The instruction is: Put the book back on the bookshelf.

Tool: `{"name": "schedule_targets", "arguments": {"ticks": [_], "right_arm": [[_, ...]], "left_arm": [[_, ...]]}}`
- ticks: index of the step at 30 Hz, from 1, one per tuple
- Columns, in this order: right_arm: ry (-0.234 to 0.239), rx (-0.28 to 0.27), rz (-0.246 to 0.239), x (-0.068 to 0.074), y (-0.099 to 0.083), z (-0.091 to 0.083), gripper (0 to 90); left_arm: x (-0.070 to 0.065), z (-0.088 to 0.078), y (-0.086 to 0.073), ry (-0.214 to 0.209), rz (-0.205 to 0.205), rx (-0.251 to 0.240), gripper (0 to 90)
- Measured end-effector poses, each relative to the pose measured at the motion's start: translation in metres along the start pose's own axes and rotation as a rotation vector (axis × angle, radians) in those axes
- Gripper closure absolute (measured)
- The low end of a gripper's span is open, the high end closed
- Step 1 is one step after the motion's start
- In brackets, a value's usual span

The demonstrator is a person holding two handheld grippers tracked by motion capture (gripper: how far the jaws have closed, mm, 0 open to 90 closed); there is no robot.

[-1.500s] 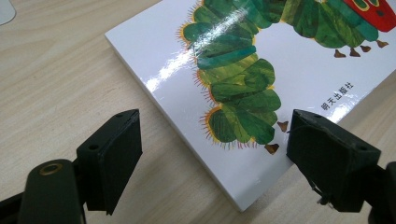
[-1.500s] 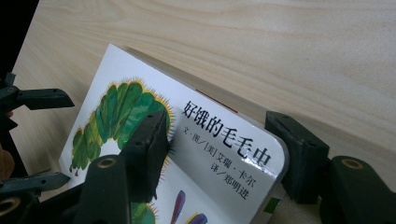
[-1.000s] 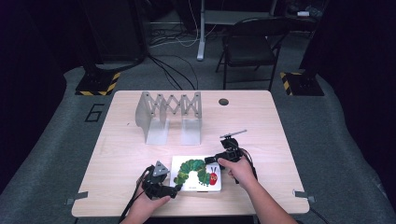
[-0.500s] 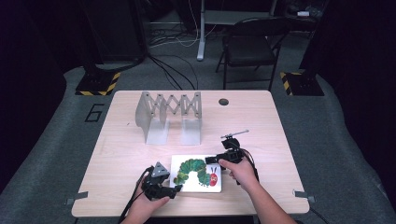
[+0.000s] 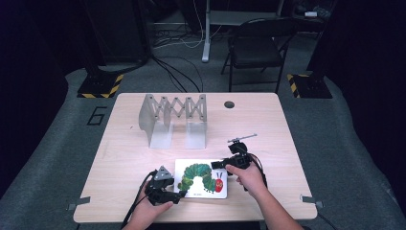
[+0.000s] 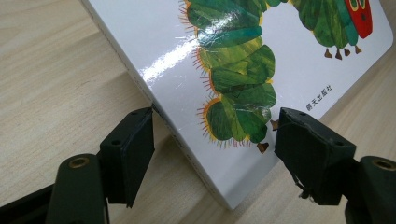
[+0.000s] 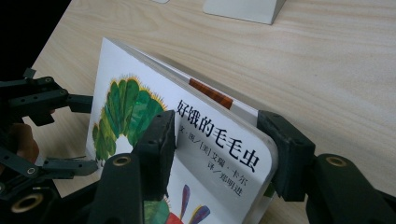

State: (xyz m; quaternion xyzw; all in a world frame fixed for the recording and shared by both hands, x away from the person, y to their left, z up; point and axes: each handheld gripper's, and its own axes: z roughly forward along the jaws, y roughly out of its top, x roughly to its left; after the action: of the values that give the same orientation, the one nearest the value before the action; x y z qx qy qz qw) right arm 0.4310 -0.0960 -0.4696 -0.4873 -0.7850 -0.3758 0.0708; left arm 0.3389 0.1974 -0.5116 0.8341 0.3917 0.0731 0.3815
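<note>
A white board book (image 5: 201,178) with a green caterpillar on its cover lies near the table's front edge. My left gripper (image 5: 179,193) holds its near left corner: in the left gripper view the jaws (image 6: 215,135) straddle that corner of the book (image 6: 243,70), one pad against the spine edge. They have just been closing. My right gripper (image 5: 216,165) is at the book's far right corner. In the right gripper view its jaws (image 7: 217,135) stand either side of the rounded corner of the book (image 7: 140,93); they have just been closing and are not clamped on it.
A grey accordion-style rack (image 5: 172,115) stands on the far half of the wooden table (image 5: 268,129), with a round cable hole (image 5: 229,104) to its right. A folding chair (image 5: 256,43) and floor cables lie beyond the table. The right gripper view also shows the left gripper (image 7: 93,133).
Both hands have stayed at the book. The book lies in the same place, and the high view shows no clear shift.
</note>
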Motion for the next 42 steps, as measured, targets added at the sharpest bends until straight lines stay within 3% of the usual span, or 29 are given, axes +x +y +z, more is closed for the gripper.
{"name": "schedule_targets", "arguments": {"ticks": [5, 7, 8, 15, 16, 19, 26, 33, 42], "right_arm": [[-0.003, -0.008, -0.005, 0.0016, -0.0008, -0.0011, 48.9], [-0.005, -0.011, -0.01, 0.0022, -0.001, -0.0016, 49.0], [-0.006, -0.013, -0.011, 0.0027, -0.0011, -0.0017, 49.0], [-0.007, -0.017, -0.022, 0.0034, -0.001, -0.0018, 48.9], [-0.009, -0.012, -0.019, 0.0037, -0.001, -0.0021, 48.9], [-0.011, -0.011, -0.022, 0.0037, -0.0009, -0.0015, 48.7], [-0.013, -0.014, -0.02, 0.0046, -0.0008, -0.0014, 48.4], [-0.018, -0.012, -0.022, 0.0049, 0.0002, -0.0004, 48.0], [-0.028, -0.012, -0.048, 0.0074, 0.0048, -0.0003, 48.0]], "left_arm": [[-0.0001, 0.0002, -0.0001, 0.001, 0.011, -0.004, 28.6], [-0.0013, 0.0009, -0.0004, -0.01, -0.01, -0.007, 28.6], [0.0004, 0.001, 0.0003, -0.01, 0.019, -0.003, 28.3], [0.0021, 0.003, 0.0016, -0.025, 0.017, 0.001, 26.5], [0.0012, 0.0034, 0.0015, -0.031, -0.001, -0.002, 26.5], [0.0024, 0.0026, 0.0025, -0.032, 0.013, 0.009, 26.6], [0.0019, 0.0029, 0.0034, -0.037, -0.026, 0.01, 26.7], [0.0033, 0.0029, 0.0049, -0.041, -0.038, 0.017, 27.3], [0.0055, 0.0019, 0.0085, -0.022, -0.066, 0.013, 30.4]]}}
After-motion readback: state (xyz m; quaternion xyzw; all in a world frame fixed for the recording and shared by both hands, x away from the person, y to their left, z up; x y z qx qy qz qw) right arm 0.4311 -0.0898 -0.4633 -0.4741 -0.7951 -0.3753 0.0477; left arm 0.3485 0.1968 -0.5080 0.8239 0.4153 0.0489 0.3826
